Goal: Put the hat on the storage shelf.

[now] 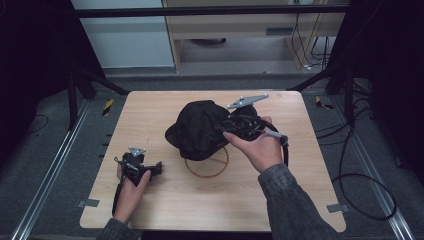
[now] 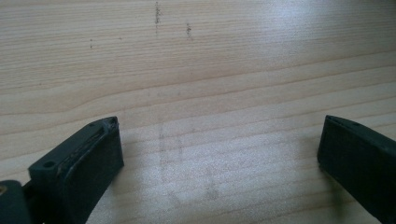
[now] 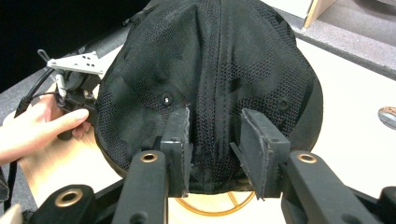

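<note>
A black mesh-backed cap (image 1: 197, 130) rests on a thin wooden ring stand (image 1: 207, 167) at the middle of the wooden table (image 1: 200, 205). My right gripper (image 1: 224, 129) reaches into the cap's right side. In the right gripper view its jaws (image 3: 215, 114) stand a little apart astride the cap's (image 3: 210, 56) back seam, the pads not squeezing the fabric; the ring stand (image 3: 215, 203) shows below. My left gripper (image 1: 156, 168) lies low at the table's front left, apart from the cap. Its jaws (image 2: 220, 122) are wide open over bare wood.
The table's edges drop to a grey floor with rails on both sides. Black cables (image 1: 365, 185) loop on the floor to the right. Dark frame legs (image 1: 75, 95) stand at the back corners, with a cabinet (image 1: 240, 35) behind.
</note>
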`<state>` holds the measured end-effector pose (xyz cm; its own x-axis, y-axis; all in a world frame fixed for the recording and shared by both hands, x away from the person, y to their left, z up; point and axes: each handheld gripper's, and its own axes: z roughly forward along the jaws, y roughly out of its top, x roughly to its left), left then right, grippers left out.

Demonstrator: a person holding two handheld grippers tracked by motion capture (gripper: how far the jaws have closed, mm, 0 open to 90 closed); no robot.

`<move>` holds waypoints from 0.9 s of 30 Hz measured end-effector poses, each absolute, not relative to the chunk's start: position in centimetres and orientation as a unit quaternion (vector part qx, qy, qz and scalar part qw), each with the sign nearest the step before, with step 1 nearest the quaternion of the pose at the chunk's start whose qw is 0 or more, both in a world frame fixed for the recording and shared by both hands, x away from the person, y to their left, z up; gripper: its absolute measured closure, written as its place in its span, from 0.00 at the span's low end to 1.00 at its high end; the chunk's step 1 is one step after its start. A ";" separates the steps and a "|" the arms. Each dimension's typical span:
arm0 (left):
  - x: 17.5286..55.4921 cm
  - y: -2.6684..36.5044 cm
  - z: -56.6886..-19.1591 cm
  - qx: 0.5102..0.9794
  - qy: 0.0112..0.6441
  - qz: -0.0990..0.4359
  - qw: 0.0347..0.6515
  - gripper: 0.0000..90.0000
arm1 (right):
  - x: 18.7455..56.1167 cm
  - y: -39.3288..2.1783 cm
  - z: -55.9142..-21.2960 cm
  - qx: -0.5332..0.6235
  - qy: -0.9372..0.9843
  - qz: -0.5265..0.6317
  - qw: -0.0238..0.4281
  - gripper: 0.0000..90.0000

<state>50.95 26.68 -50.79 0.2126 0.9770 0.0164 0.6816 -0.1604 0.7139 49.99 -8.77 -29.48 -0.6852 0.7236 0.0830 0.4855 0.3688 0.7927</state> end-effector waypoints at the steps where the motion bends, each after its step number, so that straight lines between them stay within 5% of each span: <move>1: 51.0 26.7 -50.8 0.720 0.576 0.249 0.297 0.00 | 50.0 -8.8 -29.4 0.371 0.815 0.422 0.141 0.69; 27: 51.0 26.7 -50.8 0.720 0.576 0.249 0.297 0.00 | 48.9 -10.8 -28.8 0.382 0.808 0.425 0.146 0.58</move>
